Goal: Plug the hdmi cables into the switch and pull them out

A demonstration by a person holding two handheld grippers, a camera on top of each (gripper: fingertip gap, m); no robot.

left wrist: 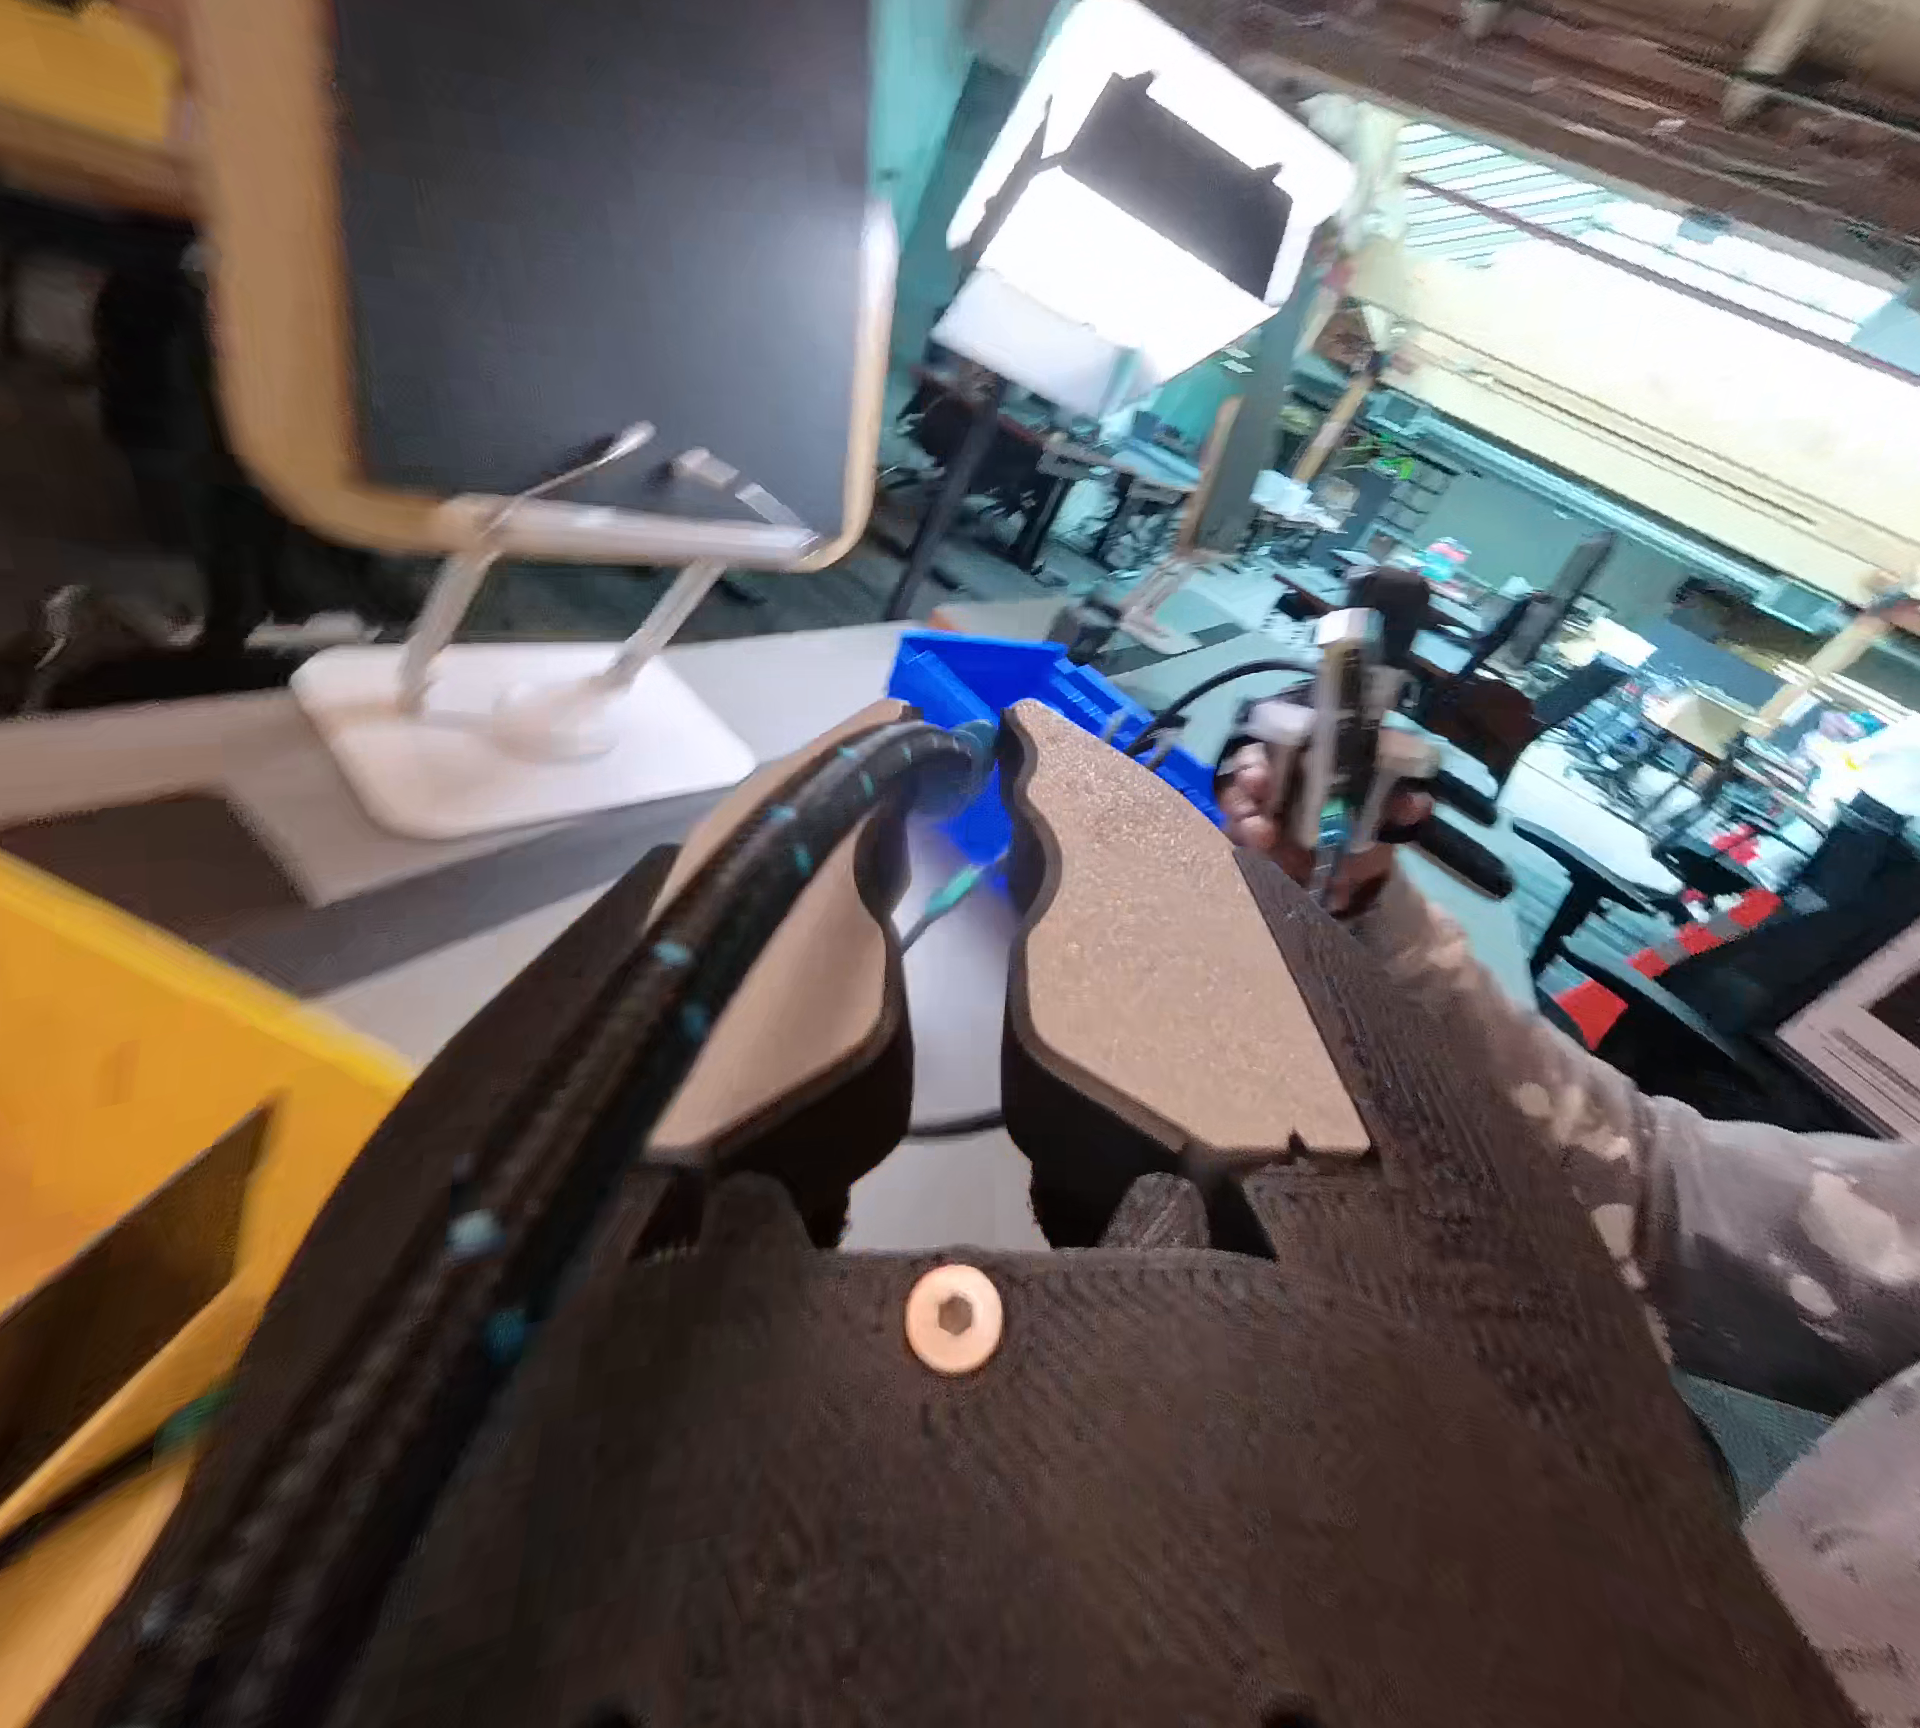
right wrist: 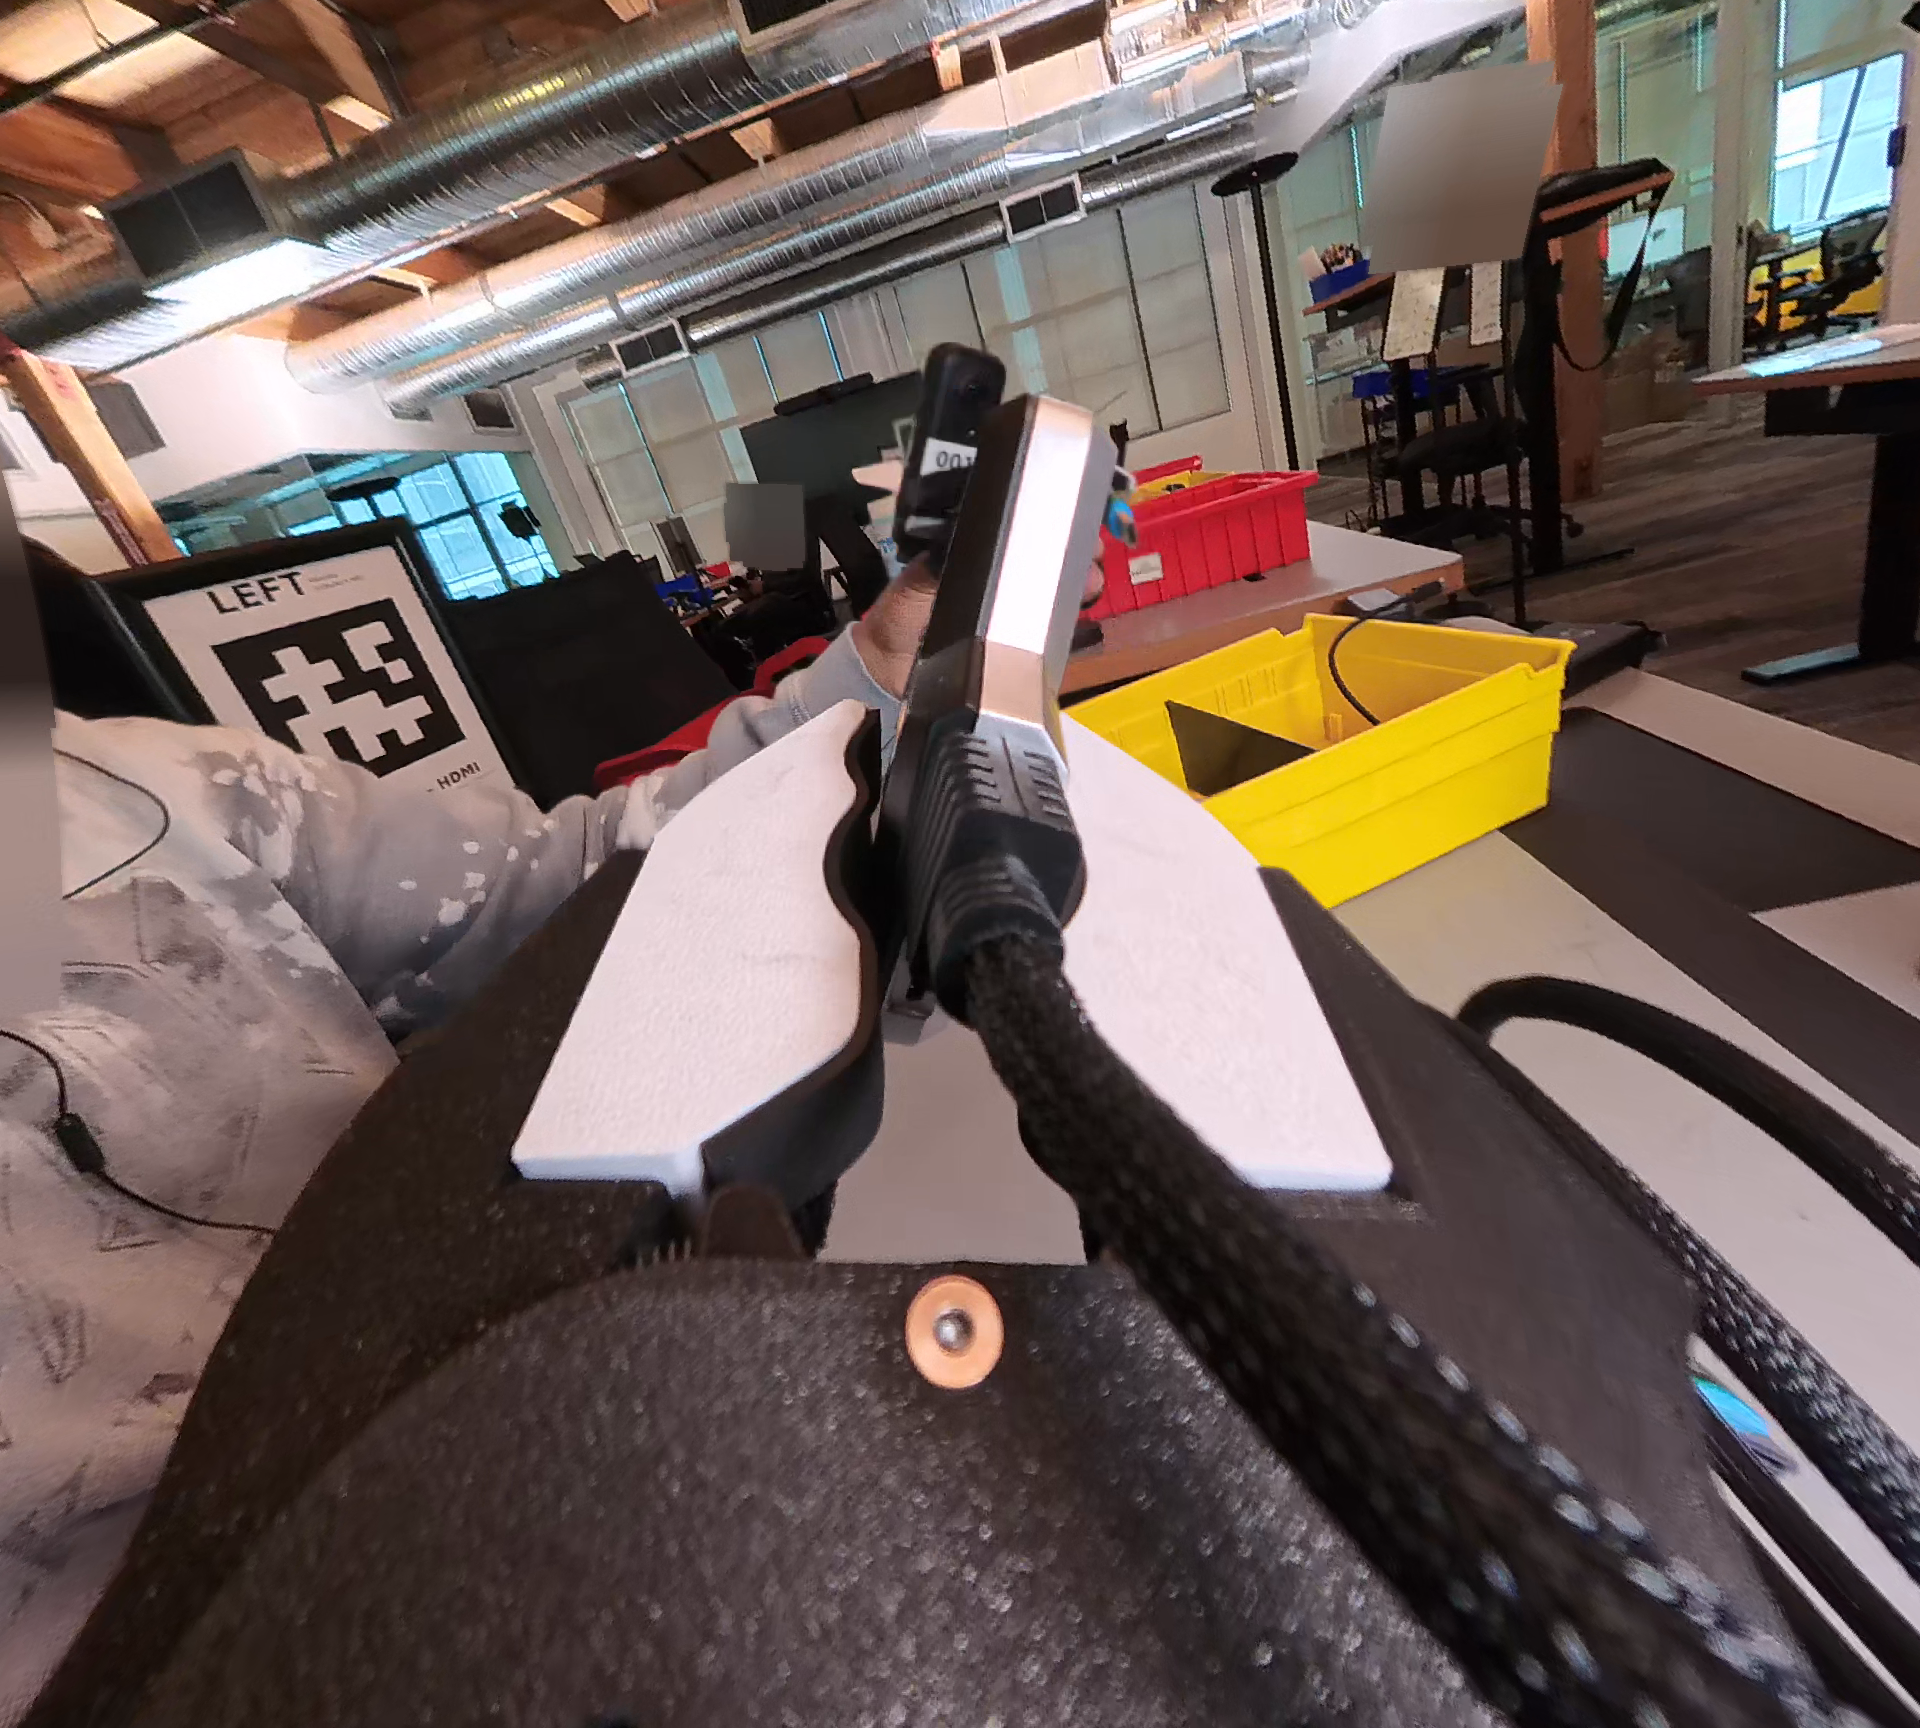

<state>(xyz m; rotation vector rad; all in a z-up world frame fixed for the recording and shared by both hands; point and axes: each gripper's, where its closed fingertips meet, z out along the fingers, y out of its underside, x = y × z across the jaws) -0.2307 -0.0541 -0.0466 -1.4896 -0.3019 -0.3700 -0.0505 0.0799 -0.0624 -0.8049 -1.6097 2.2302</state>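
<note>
In the right wrist view my right gripper (right wrist: 966, 733), with white pads, is shut on the silver and black HDMI switch (right wrist: 1029, 556) and holds it edge-up above the table. A black HDMI plug (right wrist: 987, 826) sits in the switch's near end, and its braided cable (right wrist: 1195, 1263) runs back over the gripper. In the left wrist view my left gripper (left wrist: 971, 728), with grey pads, is shut on the blue-ended plug of a second braided HDMI cable (left wrist: 727, 868). The switch (left wrist: 1340, 743) shows to its right, apart from that plug.
A yellow bin (right wrist: 1403, 743) stands on the table; it also shows in the left wrist view (left wrist: 125, 1107). A blue bin (left wrist: 977, 670) lies behind the left gripper. A white stand (left wrist: 520, 743), a studio light (left wrist: 1143, 224), red bins (right wrist: 1216, 525) and a marker board (right wrist: 322, 670) surround the workspace.
</note>
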